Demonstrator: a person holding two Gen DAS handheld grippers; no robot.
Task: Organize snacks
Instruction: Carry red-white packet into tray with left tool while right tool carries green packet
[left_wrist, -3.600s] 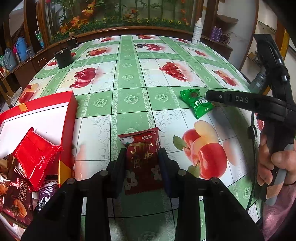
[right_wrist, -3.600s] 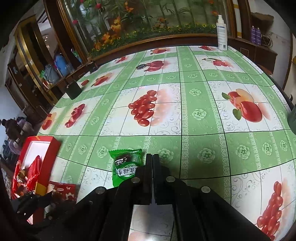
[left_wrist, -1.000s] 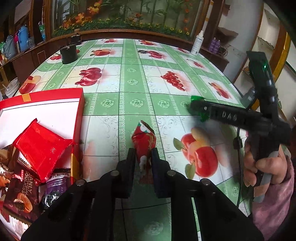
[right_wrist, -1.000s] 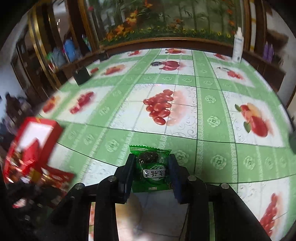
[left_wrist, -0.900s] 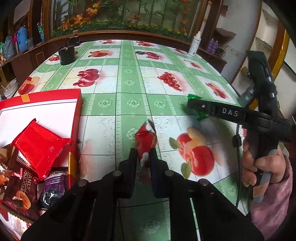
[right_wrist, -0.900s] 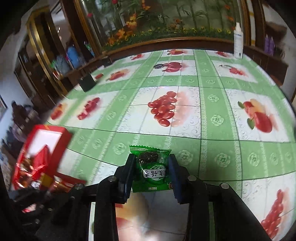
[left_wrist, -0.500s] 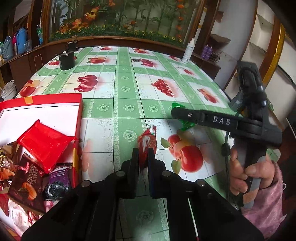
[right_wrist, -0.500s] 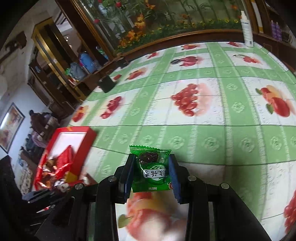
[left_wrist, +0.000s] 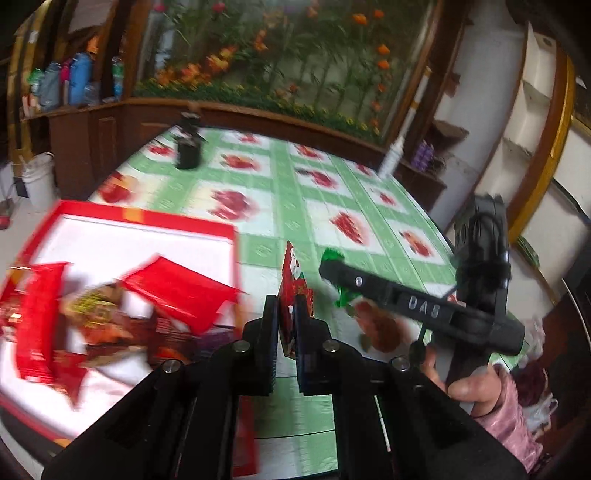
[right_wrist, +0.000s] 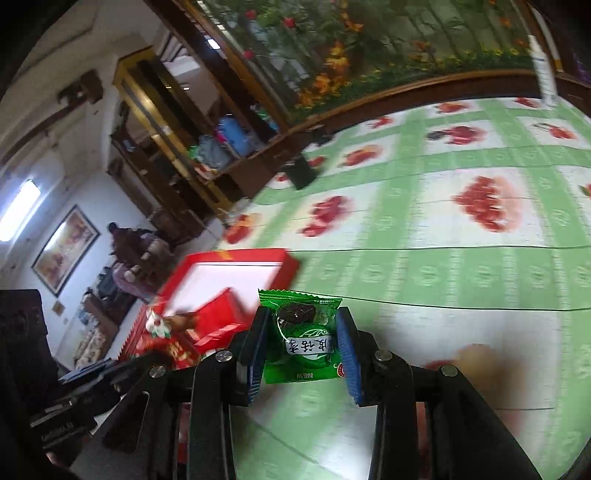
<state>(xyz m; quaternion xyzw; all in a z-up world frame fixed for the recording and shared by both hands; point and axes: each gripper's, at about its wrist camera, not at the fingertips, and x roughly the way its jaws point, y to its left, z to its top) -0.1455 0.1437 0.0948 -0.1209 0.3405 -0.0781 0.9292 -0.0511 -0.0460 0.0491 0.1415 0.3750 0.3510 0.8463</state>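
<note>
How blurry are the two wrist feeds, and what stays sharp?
Left wrist: red box and tablecloth smeared by motion; left gripper and red packet sharper. Right wrist: background streaked, green packet in right gripper crisp; fisheye bends both.

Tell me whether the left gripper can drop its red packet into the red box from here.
Probably yes. The left gripper grips the red packet beside the red box, whose open top shows nothing between them.

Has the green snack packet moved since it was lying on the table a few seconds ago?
Yes. The green snack packet is now held up in the right gripper, off the tablecloth and nearer the red box.
</note>
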